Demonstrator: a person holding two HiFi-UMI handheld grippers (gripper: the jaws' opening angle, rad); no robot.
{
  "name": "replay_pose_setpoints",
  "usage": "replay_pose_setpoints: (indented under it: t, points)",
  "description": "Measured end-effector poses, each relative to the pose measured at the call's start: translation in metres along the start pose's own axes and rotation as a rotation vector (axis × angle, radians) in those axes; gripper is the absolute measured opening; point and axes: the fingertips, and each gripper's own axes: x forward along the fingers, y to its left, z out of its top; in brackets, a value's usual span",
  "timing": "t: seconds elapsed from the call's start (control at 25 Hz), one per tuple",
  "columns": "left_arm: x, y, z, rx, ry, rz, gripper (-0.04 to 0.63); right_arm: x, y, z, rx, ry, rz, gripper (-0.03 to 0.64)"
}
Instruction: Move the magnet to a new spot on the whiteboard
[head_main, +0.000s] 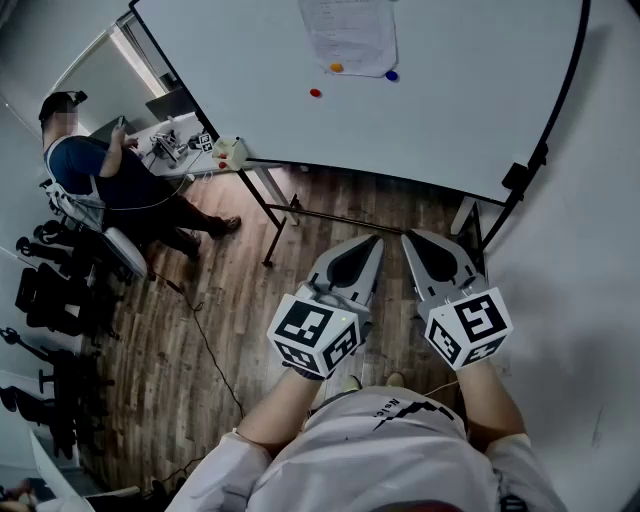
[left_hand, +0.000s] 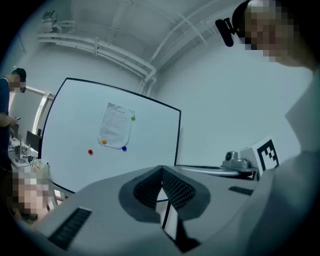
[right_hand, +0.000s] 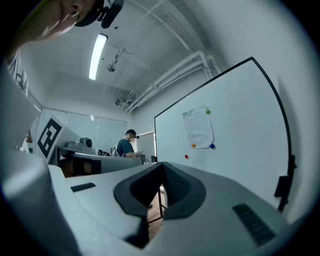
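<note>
The whiteboard (head_main: 450, 90) stands ahead on a black frame. A paper sheet (head_main: 350, 35) hangs on it, pinned by an orange magnet (head_main: 336, 68), a blue magnet (head_main: 391, 75) and a green magnet (left_hand: 133, 118). A lone red magnet (head_main: 315, 93) sits left of and below the sheet; it also shows as the red magnet (left_hand: 90, 152) and the red magnet (right_hand: 186, 156) in the gripper views. My left gripper (head_main: 372, 242) and right gripper (head_main: 412, 238) are held side by side, level, well short of the board. Both are shut with nothing between the jaws.
A person (head_main: 100, 180) sits at a cluttered desk (head_main: 190, 150) to the left of the board. Black chairs (head_main: 50, 300) line the left wall and a cable (head_main: 205, 345) runs over the wooden floor. The board's stand legs (head_main: 270, 215) reach the floor; a white wall (head_main: 590, 280) is at right.
</note>
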Motion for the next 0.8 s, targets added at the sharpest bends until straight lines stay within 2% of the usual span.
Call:
replay_pose_setpoints:
  t: [0.36,0.8]
  points:
    - [0.013,-0.009,0.004,-0.006,-0.026,0.026,0.011,-0.017,-0.019,0.017,-0.006,-0.053,0.02,0.014]
    - [0.013,-0.008,0.001,-0.039,-0.032,0.066,0.011,-0.029,-0.036,0.018,0.024,-0.071,0.013,0.014]
